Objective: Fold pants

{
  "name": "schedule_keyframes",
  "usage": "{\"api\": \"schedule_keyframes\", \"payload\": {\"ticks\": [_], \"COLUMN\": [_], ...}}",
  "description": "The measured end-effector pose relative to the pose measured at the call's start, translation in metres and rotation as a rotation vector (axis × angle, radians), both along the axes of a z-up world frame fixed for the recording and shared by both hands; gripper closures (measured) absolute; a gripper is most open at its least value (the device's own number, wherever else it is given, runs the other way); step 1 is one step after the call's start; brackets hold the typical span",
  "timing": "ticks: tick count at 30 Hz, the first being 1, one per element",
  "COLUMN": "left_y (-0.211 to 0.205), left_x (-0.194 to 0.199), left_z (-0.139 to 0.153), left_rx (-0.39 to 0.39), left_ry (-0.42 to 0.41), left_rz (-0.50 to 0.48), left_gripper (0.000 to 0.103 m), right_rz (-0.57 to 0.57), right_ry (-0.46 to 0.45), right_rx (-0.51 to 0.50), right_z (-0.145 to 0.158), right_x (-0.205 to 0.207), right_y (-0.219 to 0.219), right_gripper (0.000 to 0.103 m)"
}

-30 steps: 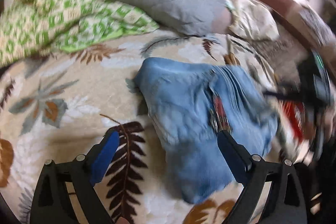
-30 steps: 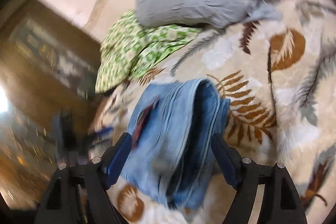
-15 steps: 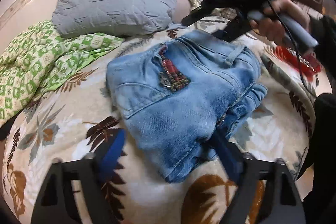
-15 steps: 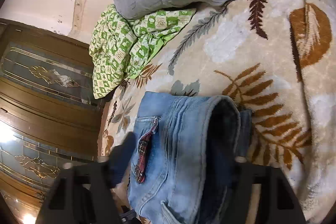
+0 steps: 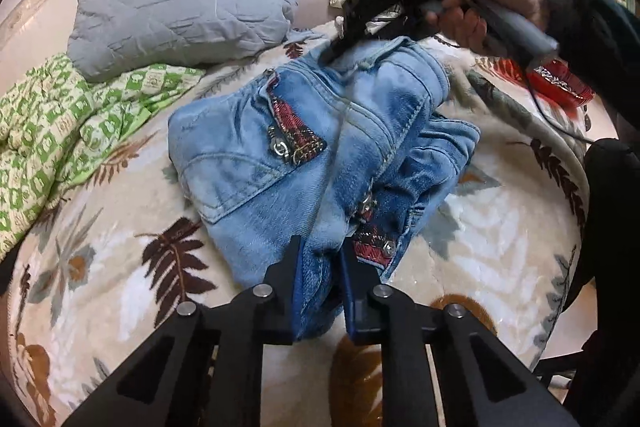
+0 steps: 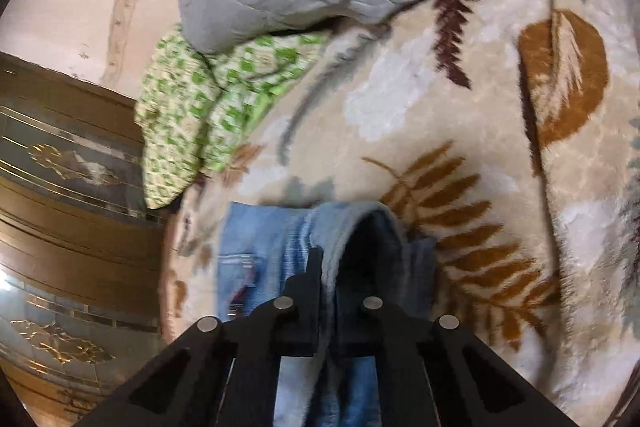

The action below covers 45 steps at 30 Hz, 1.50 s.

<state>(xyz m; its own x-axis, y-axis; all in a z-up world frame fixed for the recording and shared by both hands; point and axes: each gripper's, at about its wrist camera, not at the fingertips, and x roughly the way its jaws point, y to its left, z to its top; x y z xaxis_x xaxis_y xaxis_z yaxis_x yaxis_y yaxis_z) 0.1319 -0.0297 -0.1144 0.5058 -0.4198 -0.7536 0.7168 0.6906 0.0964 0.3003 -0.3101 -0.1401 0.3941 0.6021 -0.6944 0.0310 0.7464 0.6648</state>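
Observation:
Light blue denim pants lie bunched and partly folded on a leaf-patterned blanket, with red plaid pocket trim showing. My left gripper is shut on the near edge of the pants. My right gripper shows in the left wrist view at the far edge of the pants, held by a hand. In the right wrist view my right gripper is shut on a fold of the pants, near the open waistband.
A grey quilted pillow and a green patterned cloth lie at the back left. A red object sits at the right. A wooden glass-panelled door stands beyond the bed's edge.
Both grippers went from open to shut on the pants. The left one closed on the near edge, the right one on the far waistband fold.

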Motion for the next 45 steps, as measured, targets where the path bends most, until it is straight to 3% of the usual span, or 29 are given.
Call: {"api": "schedule_keyframes", "payload": {"ticks": [4, 9, 11, 12, 14, 15, 16, 20, 24, 28, 33, 36, 38, 41, 42, 43, 45], "left_y": [-0.003, -0.003, 0.0, 0.001, 0.004, 0.006, 0.008, 0.019, 0.036, 0.044, 0.043, 0.036, 0.03, 0.024, 0.022, 0.018, 0.015], "left_x": [-0.003, -0.003, -0.006, -0.007, -0.01, -0.013, -0.016, -0.017, 0.005, 0.062, 0.147, 0.186, 0.203, 0.214, 0.214, 0.212, 0.212], "left_z": [-0.002, -0.002, 0.002, 0.004, 0.011, 0.014, 0.017, 0.03, 0.044, 0.051, 0.037, 0.021, 0.008, -0.011, -0.014, -0.016, -0.013], "left_rx": [0.004, 0.001, -0.019, -0.028, -0.06, -0.075, -0.089, -0.122, -0.215, -0.311, -0.439, -0.44, -0.41, -0.424, -0.424, -0.411, -0.398], "left_ry": [-0.001, -0.004, -0.015, -0.012, 0.022, 0.015, 0.006, 0.007, 0.057, 0.223, 0.466, 0.557, 0.611, 0.705, 0.713, 0.706, 0.686], "left_rz": [0.0, 0.013, 0.027, 0.031, 0.035, 0.05, 0.059, 0.136, 0.216, 0.309, 0.422, 0.503, 0.53, 0.561, 0.565, 0.564, 0.561], "left_gripper": [0.087, 0.085, 0.077, 0.069, 0.005, 0.003, 0.003, 0.003, 0.003, 0.003, 0.003, 0.003, 0.003, 0.006, 0.011, 0.024, 0.03], "right_rz": [-0.024, 0.0, 0.003, 0.005, 0.013, 0.014, 0.016, 0.049, 0.124, 0.196, 0.207, 0.214, 0.222, 0.247, 0.261, 0.267, 0.273], "right_ry": [0.012, -0.013, -0.01, -0.01, -0.037, -0.071, -0.106, -0.195, -0.257, -0.331, -0.4, -0.413, -0.425, -0.43, -0.425, -0.423, -0.434], "right_rx": [0.04, -0.004, 0.033, 0.049, 0.031, 0.006, -0.019, -0.08, -0.176, -0.253, -0.272, -0.26, -0.253, -0.24, -0.243, -0.25, -0.261], "right_z": [-0.026, -0.012, -0.002, 0.004, 0.018, 0.026, 0.034, 0.054, 0.054, 0.046, 0.043, 0.038, 0.035, 0.031, 0.028, 0.026, 0.025], "right_x": [-0.003, -0.003, -0.009, -0.014, -0.029, -0.041, -0.052, -0.09, -0.124, -0.146, -0.154, -0.152, -0.151, -0.15, -0.15, -0.15, -0.153], "right_y": [-0.008, -0.001, -0.004, -0.007, -0.01, -0.011, -0.012, -0.012, 0.003, 0.02, 0.037, 0.046, 0.052, 0.059, 0.062, 0.064, 0.066], "right_gripper": [0.098, 0.093, 0.092, 0.085, 0.049, 0.016, 0.011, 0.011, 0.011, 0.011, 0.011, 0.013, 0.018, 0.039, 0.052, 0.064, 0.068]}}
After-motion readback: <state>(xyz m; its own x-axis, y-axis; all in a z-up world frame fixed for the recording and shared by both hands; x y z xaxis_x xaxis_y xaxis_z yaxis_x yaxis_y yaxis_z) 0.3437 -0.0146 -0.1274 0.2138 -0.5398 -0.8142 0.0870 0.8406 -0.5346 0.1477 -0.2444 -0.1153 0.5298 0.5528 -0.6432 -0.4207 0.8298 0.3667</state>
